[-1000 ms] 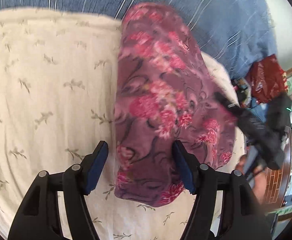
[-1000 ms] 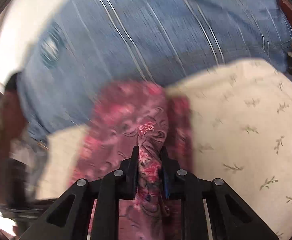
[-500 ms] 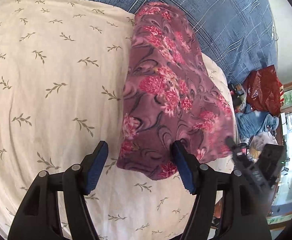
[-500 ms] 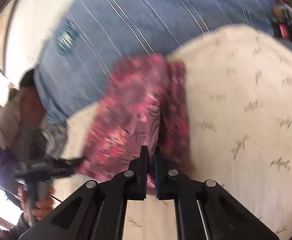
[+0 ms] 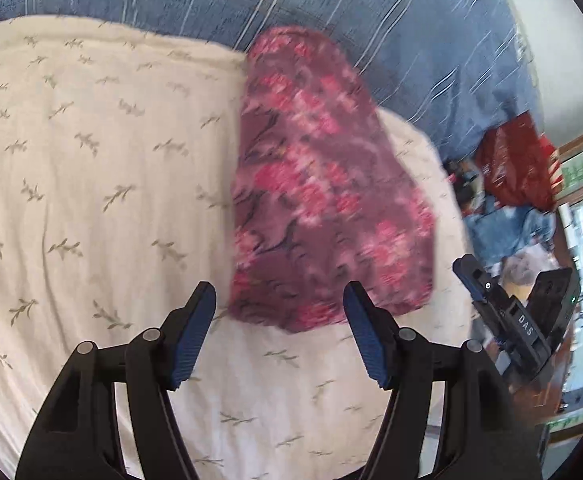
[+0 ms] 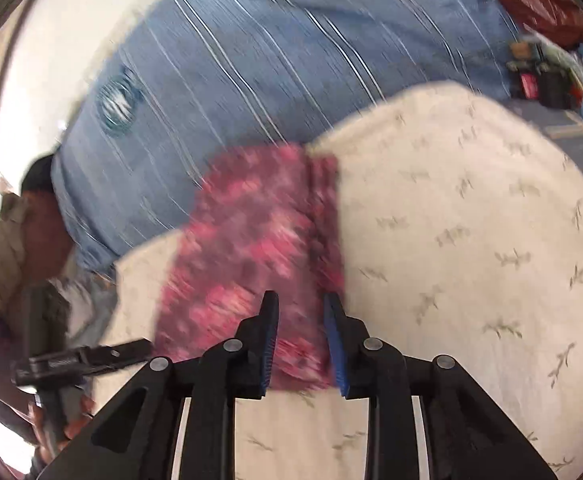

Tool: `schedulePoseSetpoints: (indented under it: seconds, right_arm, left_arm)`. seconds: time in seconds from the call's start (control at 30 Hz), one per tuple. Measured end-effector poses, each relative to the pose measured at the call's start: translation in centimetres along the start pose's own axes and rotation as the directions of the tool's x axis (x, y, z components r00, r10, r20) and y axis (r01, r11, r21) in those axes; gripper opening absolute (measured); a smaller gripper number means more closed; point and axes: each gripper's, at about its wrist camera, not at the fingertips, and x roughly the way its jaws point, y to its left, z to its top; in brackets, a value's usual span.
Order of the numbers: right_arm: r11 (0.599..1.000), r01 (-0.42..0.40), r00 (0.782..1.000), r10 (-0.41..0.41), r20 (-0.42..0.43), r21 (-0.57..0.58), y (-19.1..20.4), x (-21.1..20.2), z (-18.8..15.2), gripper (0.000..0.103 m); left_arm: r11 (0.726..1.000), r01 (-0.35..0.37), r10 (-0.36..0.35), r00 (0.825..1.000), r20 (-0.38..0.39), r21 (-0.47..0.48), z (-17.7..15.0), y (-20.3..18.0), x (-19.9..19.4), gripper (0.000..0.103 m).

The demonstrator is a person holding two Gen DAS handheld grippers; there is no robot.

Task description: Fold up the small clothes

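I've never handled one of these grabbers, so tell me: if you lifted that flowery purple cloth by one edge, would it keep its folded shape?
Probably not. The flowery cloth lies flat and soft on the cream bedspread, so it would likely droop and unfold. It looks thin and light. On that fabric, a push would probably bunch it, not slide it. Both the left gripper and right gripper are open, holding nothing.
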Motion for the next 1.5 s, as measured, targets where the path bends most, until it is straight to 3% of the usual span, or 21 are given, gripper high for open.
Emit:
schedulePoseSetpoints:
  seconds: [0.1, 0.2, 0.27, 0.3, 0.37, 0.4, 0.47, 0.6, 0.7, 0.77, 0.83, 0.87, 0.9, 1.0, 1.1, 1.2, 1.27, 1.37, 1.43, 1.47, 1.5]
  right_arm:
    - [0.997, -0.017, 0.999, 0.020, 0.047, -0.078, 2.5, -0.1, 0.3, 0.030]
    - [0.994, 0.007, 0.999, -0.003, 0.037, -0.110, 3.3, 2.2, -0.8, 0.030]
    - [0.991, 0.082, 0.996, -0.085, -0.028, -0.108, 2.0, 5.1, -2.2, 0.029]
    - [0.984, 0.135, 0.984, -0.146, -0.097, -0.115, 1.1, 7.0, -3.2, 0.030]
    - [0.977, 0.133, 0.990, -0.138, -0.020, -0.165, 1.4, 6.3, -3.8, 0.030]
    - [0.972, 0.145, 0.986, -0.157, -0.054, -0.187, 1.9, 6.3, -3.5, 0.030]
    - [0.981, 0.095, 0.991, -0.109, -0.076, -0.168, 2.3, 5.6, -2.1, 0.033]
    - [0.998, -0.012, 0.999, 0.016, 0.050, -0.067, 2.6, 3.7, 2.1, 0.038]
    - [0.996, -0.008, 0.998, 0.014, 0.068, -0.086, 3.2, 5.2, 4.1, 0.034]
    - [0.996, -0.010, 1.000, 0.012, 0.021, -0.087, 2.6, 7.6, 4.3, 0.032]
    - [0.995, 0.065, 0.996, -0.070, -0.060, -0.081, 1.2, 10.5, 3.5, 0.029]
    - [0.989, 0.113, 0.989, -0.122, -0.089, -0.098, 0.5, 11.6, 2.8, 0.030]
    - [0.989, 0.099, 0.993, -0.105, -0.055, -0.108, 0.4, 11.2, 2.5, 0.030]
    - [0.988, 0.109, 0.990, -0.117, -0.074, -0.110, 0.7, 10.3, 3.3, 0.035]
    - [0.991, 0.116, 0.993, -0.116, 0.000, -0.069, 1.1, 8.6, 6.0, 0.038]
    - [0.993, 0.097, 0.995, -0.095, 0.033, -0.074, 2.0, 8.5, 8.5, 0.050]
    - [0.987, 0.131, 0.991, -0.131, -0.002, -0.090, 2.2, 10.1, 9.6, 0.066]
    - [0.987, 0.161, 0.981, -0.161, -0.108, -0.007, -0.1, 13.3, 10.2, 0.066]
    - [0.986, 0.139, 0.978, -0.122, -0.169, 0.090, -2.4, 15.2, 9.7, 0.068]
    - [0.984, 0.093, 0.978, -0.061, -0.201, 0.153, -3.7, 16.2, 9.1, 0.069]
    - [0.983, 0.030, 0.988, -0.002, -0.154, 0.182, -4.2, 15.9, 8.8, 0.070]
  left_arm:
    - [0.998, -0.030, 0.029, 0.999, 0.037, 0.050, 0.7, -1.5, 0.1, 0.066]
    - [0.990, -0.103, 0.103, 0.995, 0.011, 0.095, 0.4, -1.7, 2.6, 0.066]
    - [0.986, -0.135, 0.142, 0.988, -0.058, 0.102, -0.3, -0.6, 5.3, 0.066]
    - [0.985, -0.125, 0.131, 0.990, -0.042, 0.115, -0.6, -0.4, 5.4, 0.066]
    - [0.978, -0.131, 0.136, 0.991, -0.019, 0.161, -0.7, -0.9, 4.4, 0.066]
    - [0.978, -0.129, 0.136, 0.990, -0.034, 0.166, -0.4, -1.0, 4.0, 0.066]
    - [0.984, -0.081, 0.084, 0.996, -0.013, 0.160, 0.5, -1.1, 2.8, 0.066]
    - [0.994, -0.017, 0.008, 0.997, 0.076, 0.112, 4.5, -2.0, 0.9, 0.067]
    - [0.994, -0.068, 0.062, 0.995, 0.072, 0.086, 6.7, -2.0, 2.6, 0.067]
    - [0.993, -0.093, 0.090, 0.995, 0.043, 0.067, 7.3, -1.3, 4.4, 0.067]
    - [0.992, -0.115, 0.116, 0.993, -0.019, 0.049, 7.0, -0.1, 6.8, 0.076]
    - [0.995, -0.093, 0.095, 0.995, -0.035, 0.038, 6.6, 0.3, 7.3, 0.077]
    - [0.996, -0.072, 0.072, 0.997, -0.001, 0.053, 6.4, 0.4, 6.8, 0.077]
    - [0.998, -0.038, 0.040, 0.999, -0.037, 0.057, 7.2, 0.7, 6.2, 0.077]
    - [0.999, 0.037, -0.037, 0.999, -0.003, -0.012, 9.2, 1.7, 4.7, 0.077]
    - [0.999, 0.015, -0.014, 1.000, 0.014, -0.034, 11.9, 2.0, 4.4, 0.077]
    - [0.999, -0.023, 0.022, 1.000, -0.003, -0.024, 13.4, 2.3, 5.0, 0.077]
    - [0.998, 0.008, -0.013, 0.997, -0.070, -0.067, 14.0, 3.9, 6.5, 0.077]
    - [0.991, 0.073, -0.085, 0.990, -0.108, -0.109, 14.1, 5.0, 7.6, 0.080]
    - [0.988, 0.106, -0.121, 0.984, -0.131, -0.116, 14.0, 5.3, 8.1, 0.084]
    - [0.987, 0.130, -0.141, 0.983, -0.115, -0.098, 14.0, 5.2, 8.0, 0.089]
